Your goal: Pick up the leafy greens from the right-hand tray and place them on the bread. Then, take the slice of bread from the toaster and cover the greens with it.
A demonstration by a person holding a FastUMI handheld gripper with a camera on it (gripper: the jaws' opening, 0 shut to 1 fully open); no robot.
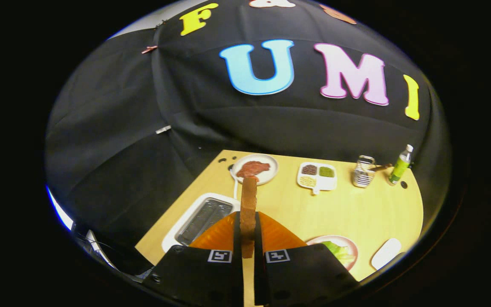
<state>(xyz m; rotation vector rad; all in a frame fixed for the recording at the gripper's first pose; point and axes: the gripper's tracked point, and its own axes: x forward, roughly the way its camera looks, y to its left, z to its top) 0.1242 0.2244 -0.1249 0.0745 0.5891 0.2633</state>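
The gripper (248, 251) was clenched on a slice of bread (248, 213), both fingers pressing its flat sides, so the slice stood on edge between them and stuck out ahead of the tips, held up above the wooden table (356, 209). Just beyond the fingers, near the table's left edge, sat the white toaster (200, 219), its slots facing up. Past the top of the slice, by the far edge, a white plate (267, 175) carried a reddish piece of meat (252, 169). Further along that far edge stood a divided white dish (317, 175) with three small fillings, then a wire basket (363, 172), then a green bottle (400, 165) near the far right corner. Close to the fingers on the right, at the near edge, a pale plate (348, 245) held the leafy greens (338, 251). Beside it, toward the near right corner, lay a white oblong object (386, 253).
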